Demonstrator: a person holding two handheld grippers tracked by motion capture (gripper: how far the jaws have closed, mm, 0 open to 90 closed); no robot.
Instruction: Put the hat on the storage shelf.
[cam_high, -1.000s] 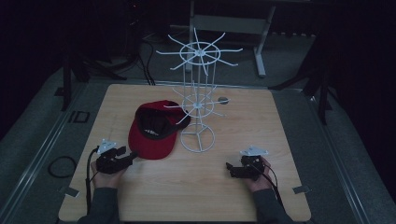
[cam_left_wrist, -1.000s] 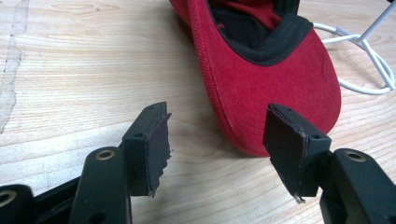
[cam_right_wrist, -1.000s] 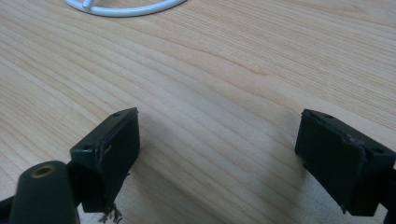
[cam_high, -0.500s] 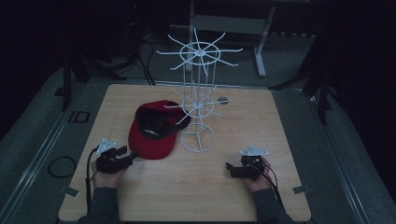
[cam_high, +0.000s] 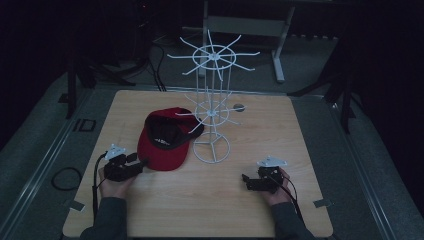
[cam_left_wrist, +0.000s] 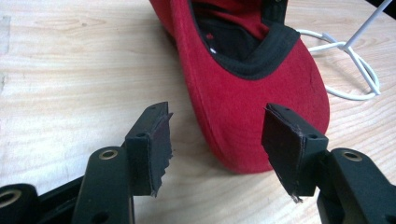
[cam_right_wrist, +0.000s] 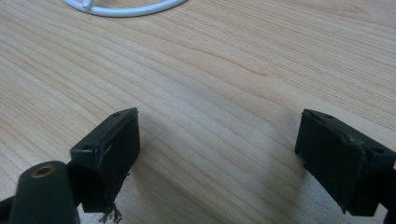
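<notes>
A red cap (cam_high: 164, 139) with a black lining lies upside down on the wooden table (cam_high: 250, 210), its brim (cam_left_wrist: 252, 116) pointing toward me. My left gripper (cam_high: 140, 163) sits low at the brim's front edge; in the left gripper view its jaws stand open (cam_left_wrist: 215, 140) with the brim's tip reaching between the pads, untouched. A white wire hat stand (cam_high: 212, 107) rises just right of the cap, its ring base (cam_high: 211, 148) on the table. My right gripper (cam_high: 246, 179) rests at the front right, open (cam_right_wrist: 219, 144) over bare wood, with the stand's base (cam_right_wrist: 126, 8) ahead.
A small dark round thing (cam_high: 239, 106) lies on the table behind the stand. Grey floor, a loose black cable (cam_high: 64, 179) and the legs of dark stands surround the table. The table's near edge lies just behind both hands.
My left gripper has crept slightly toward the cap's brim. The right gripper has stayed put.
</notes>
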